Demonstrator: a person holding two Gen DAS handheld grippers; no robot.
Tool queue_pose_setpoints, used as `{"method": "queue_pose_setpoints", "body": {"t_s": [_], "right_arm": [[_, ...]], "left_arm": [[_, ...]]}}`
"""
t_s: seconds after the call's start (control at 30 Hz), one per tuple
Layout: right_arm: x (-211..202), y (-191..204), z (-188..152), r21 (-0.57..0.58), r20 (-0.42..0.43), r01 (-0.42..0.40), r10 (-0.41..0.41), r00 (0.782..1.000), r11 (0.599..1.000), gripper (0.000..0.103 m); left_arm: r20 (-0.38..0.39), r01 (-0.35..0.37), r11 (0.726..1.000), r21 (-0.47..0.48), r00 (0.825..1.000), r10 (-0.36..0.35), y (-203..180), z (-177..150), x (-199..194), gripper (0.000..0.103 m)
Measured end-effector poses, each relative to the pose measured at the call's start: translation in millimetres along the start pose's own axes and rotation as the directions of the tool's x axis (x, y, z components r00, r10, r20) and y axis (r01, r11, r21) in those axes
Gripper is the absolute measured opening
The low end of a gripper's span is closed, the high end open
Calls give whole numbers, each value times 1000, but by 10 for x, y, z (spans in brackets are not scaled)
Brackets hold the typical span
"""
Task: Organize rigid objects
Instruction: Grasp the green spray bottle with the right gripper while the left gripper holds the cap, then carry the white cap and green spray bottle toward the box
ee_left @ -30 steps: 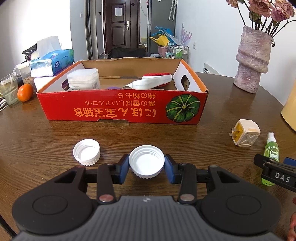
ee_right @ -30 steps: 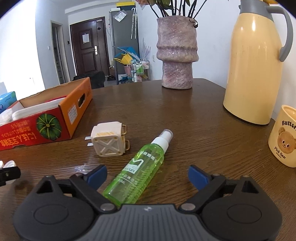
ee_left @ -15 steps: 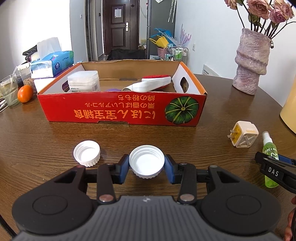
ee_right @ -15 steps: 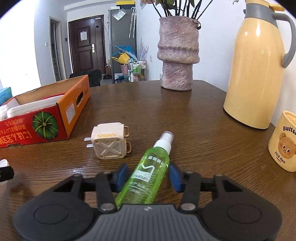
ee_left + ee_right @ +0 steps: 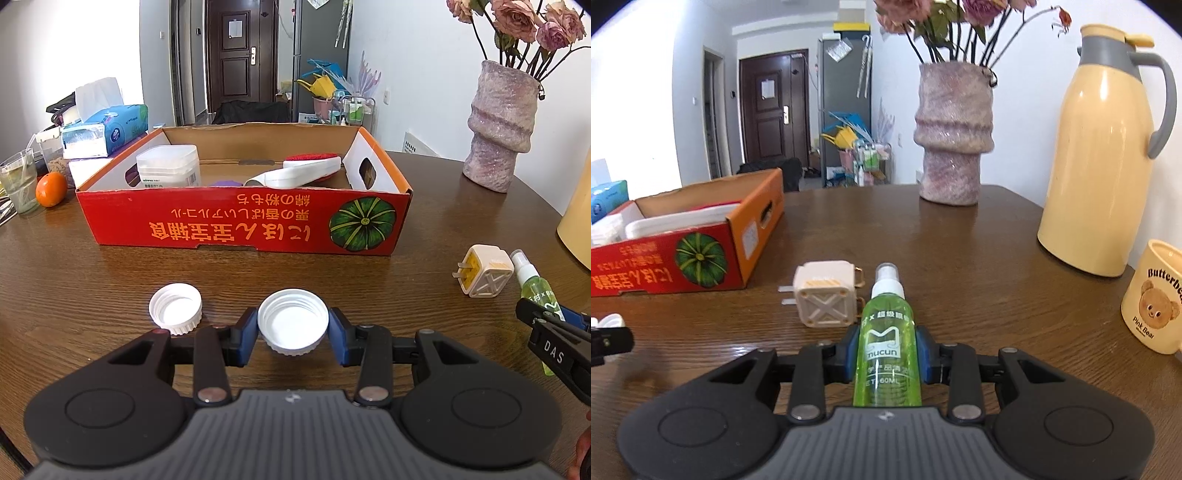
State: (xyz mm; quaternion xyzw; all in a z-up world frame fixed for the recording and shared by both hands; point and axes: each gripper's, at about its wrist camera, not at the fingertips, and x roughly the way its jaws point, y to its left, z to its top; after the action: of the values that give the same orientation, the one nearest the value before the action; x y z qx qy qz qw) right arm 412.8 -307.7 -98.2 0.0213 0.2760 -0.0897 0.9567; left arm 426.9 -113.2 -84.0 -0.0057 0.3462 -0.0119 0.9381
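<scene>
My left gripper [image 5: 293,334] is shut on a white bottle cap [image 5: 293,323], open side up, just above the wooden table. A second white cap [image 5: 176,308] lies to its left. My right gripper [image 5: 886,354] is shut on a green spray bottle [image 5: 886,350], nozzle pointing away; it also shows in the left wrist view [image 5: 535,288]. A cream plug adapter [image 5: 825,297] lies beside the bottle's left. The red pumpkin-print cardboard box [image 5: 243,227] stands ahead of the left gripper, holding a white plastic container [image 5: 168,168] and a white and red brush [image 5: 295,171].
A pink vase [image 5: 953,136] with flowers stands at the back. A yellow thermos [image 5: 1104,155] and a bear mug [image 5: 1156,295] are at the right. A tissue box [image 5: 105,129], an orange [image 5: 51,189] and a glass [image 5: 18,181] sit left of the box.
My right gripper closed from wide open onto the green spray bottle and turned it straight between the fingers. My left gripper kept hold of the white cap and barely moved.
</scene>
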Motion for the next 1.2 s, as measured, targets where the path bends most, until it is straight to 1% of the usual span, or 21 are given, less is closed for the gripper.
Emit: {"method": "queue_pose_setpoints", "body": {"t_s": [0.17,0.27,0.73,0.93,1.2], "right_arm": [[-147,93,0,-19,52,-13,14,999,1000,30],[-241,164,10,-17,80,-42,43,996,999,30],[-428,543,32,-46,125,-114,119,985,992,30],[-506,746,108,-57,145,-149,156,977,987,30],[-522,1075,257,-67,172,-194,203,964,979,30]], "left_arm": [[10,0,1000,-3,1000,0,25,16,-28,41],[20,0,1000,-8,1000,0,58,37,-52,41],[70,-3,1000,-29,998,5,336,160,-206,41],[83,4,999,-42,997,-1,482,242,-253,41],[112,-6,998,-60,994,13,680,372,-300,41]]}}
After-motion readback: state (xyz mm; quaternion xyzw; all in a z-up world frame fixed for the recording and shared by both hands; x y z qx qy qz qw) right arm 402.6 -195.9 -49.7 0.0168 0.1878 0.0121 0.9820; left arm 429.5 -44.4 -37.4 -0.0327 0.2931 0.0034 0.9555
